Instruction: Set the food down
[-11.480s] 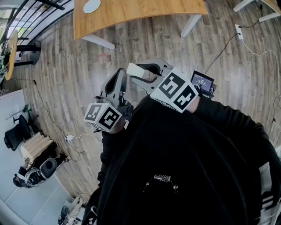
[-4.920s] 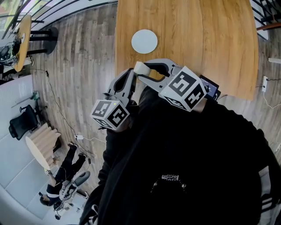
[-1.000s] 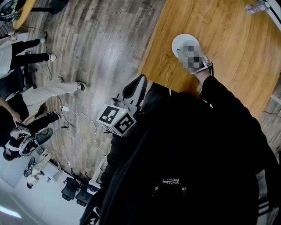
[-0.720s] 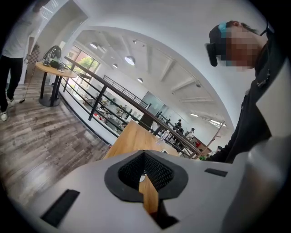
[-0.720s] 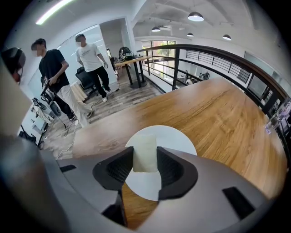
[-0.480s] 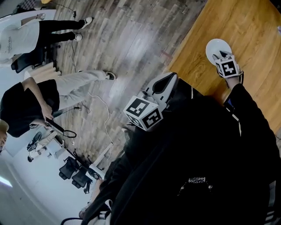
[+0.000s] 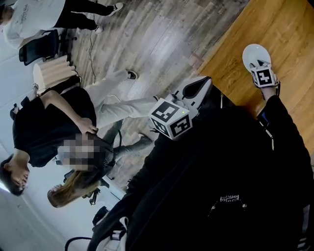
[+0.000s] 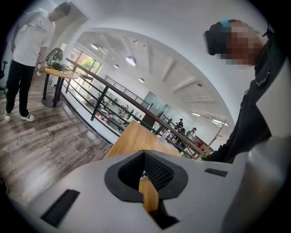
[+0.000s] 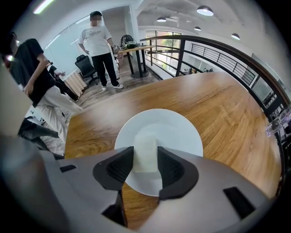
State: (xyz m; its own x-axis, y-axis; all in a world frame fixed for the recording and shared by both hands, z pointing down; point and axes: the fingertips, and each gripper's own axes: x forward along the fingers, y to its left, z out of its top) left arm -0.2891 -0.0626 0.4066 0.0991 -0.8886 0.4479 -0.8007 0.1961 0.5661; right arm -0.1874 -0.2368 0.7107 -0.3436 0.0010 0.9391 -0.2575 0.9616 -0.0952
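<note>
Moved: right gripper (image 7: 257,62) has come down closer over the white plate (image 7: 254,50) within the last second, while the left gripper (image 7: 203,83) has barely shifted. The head view has swung, so bystanders now fill its left side.
Far left: a person in a black top (image 7: 44,122) bends over the grey plank floor (image 7: 162,39). A person in a white top (image 7: 29,12) stands further up, beside a black office chair (image 7: 41,46).
Left gripper: held against the wearer's black jacket (image 7: 206,186), just off the table's near corner, marker cube toward the camera. In its own view the jaws meet at their tips with nothing between them, and only a sliver of wood shows through the gap beneath.
Table: the wooden table (image 7: 279,24) takes the upper right of the head view. A black railing (image 9: 218,50) runs beyond its far edge in the right gripper view.
Plate: sits near the table's corner, on the wood.
Right gripper: points steeply down over the plate, its pads (image 9: 119,167) clamped on either side of the food.
Food: a pale, squarish food block (image 9: 145,152) is held upright between the jaws, over the plate's middle. Whether its underside touches the plate I cannot tell.
In the way: the wearer's black sleeve (image 7: 284,127) covers the table edge nearest the body, and the right gripper's marker cube hides the block from the head view.
</note>
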